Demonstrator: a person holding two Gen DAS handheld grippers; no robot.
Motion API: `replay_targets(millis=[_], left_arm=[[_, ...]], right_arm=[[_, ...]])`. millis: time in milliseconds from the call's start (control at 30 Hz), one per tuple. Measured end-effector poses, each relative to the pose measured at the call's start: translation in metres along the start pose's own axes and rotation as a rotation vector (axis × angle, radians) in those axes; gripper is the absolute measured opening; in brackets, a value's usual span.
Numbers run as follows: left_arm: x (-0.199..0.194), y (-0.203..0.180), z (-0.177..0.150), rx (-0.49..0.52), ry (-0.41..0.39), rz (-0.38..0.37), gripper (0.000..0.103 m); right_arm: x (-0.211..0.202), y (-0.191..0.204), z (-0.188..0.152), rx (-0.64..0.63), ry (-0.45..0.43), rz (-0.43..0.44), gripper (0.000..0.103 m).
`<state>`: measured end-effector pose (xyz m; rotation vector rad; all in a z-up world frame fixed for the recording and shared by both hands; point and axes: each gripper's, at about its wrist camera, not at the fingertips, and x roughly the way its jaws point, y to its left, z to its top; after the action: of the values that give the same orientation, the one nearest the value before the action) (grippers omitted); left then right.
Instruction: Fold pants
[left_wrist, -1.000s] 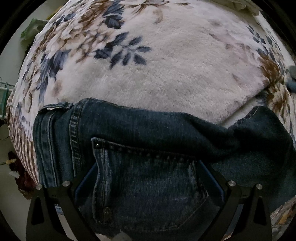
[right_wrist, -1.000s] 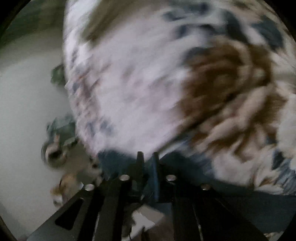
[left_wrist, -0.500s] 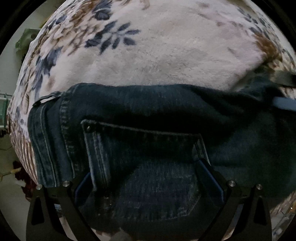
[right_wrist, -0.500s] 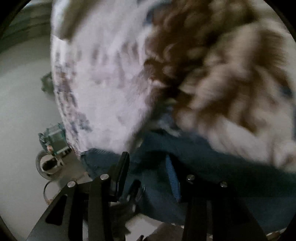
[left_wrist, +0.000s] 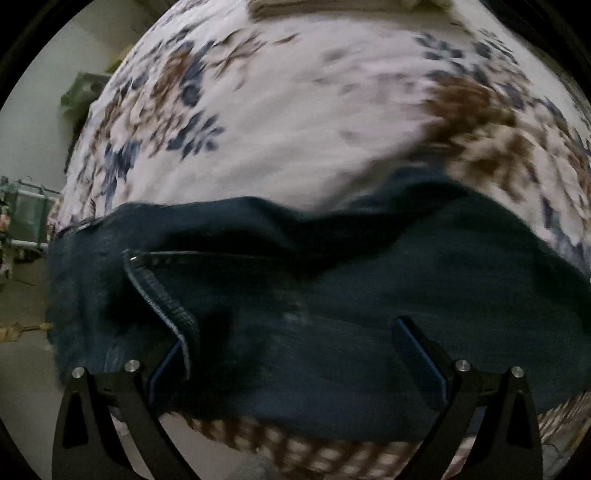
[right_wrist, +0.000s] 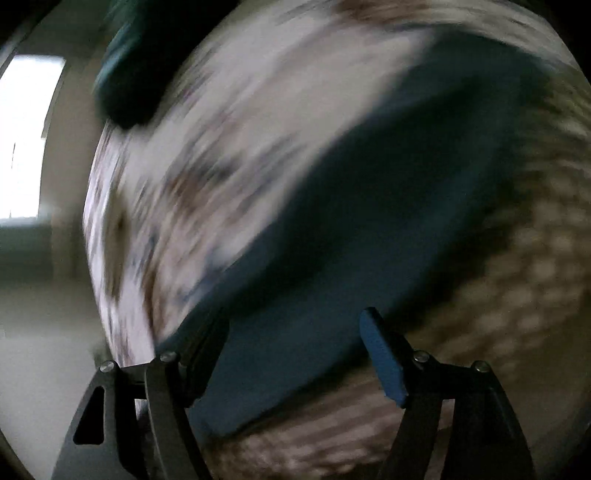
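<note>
Here, dark blue jeans (left_wrist: 369, 288) lie across the near edge of a bed, on a pale floral blanket (left_wrist: 295, 110). Left wrist view: a back pocket sits on the upper layer, its stitched edge (left_wrist: 162, 299) lifted and curled toward the left finger. Cloth bunched into a ridge along the far side. Picture somewhat blurred.

Left gripper (left_wrist: 288, 354): jaws spread wide, poised over the jeans, pointing steeply down. Blue pads on both fingers visible; no fabric pinched between them, though whether the tips touch the cloth I cannot tell.

Right gripper (right_wrist: 295, 343): jaws have just been opening and stand well apart, nothing clamped. Right wrist view heavily smeared; jeans (right_wrist: 369, 221) show as a dark diagonal band over the blanket (right_wrist: 221, 166). Bright window (right_wrist: 26, 136) at far left.
</note>
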<state>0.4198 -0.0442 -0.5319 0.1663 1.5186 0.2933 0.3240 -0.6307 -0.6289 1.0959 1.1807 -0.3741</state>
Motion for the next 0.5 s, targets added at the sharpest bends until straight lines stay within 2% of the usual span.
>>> replay_targets(millis=[33, 133, 233, 333, 433, 500], left_arm=[[-0.007, -0.013, -0.001, 0.000, -0.005, 0.013, 0.103], [-0.019, -0.032, -0.005, -0.031, 0.004, 0.016, 0.103], [-0.029, -0.036, -0.004, -0.092, 0.031, -0.010, 0.103], [-0.046, -0.041, -0.011, -0.094, 0.012, -0.007, 0.103], [-0.063, -0.053, -0.021, -0.038, -0.027, 0.041, 0.103], [-0.069, -0.052, -0.022, -0.048, -0.037, 0.030, 0.103]], right_arm=[[-0.015, -0.039, 0.019, 0.060, -0.052, -0.027, 0.076], [-0.026, -0.109, 0.050, 0.181, -0.117, 0.002, 0.076], [-0.025, -0.160, 0.087, 0.286, -0.150, 0.105, 0.076], [-0.014, -0.185, 0.120, 0.339, -0.176, 0.196, 0.076], [0.000, -0.184, 0.133, 0.356, -0.202, 0.227, 0.077], [0.007, -0.180, 0.140, 0.366, -0.225, 0.243, 0.077]])
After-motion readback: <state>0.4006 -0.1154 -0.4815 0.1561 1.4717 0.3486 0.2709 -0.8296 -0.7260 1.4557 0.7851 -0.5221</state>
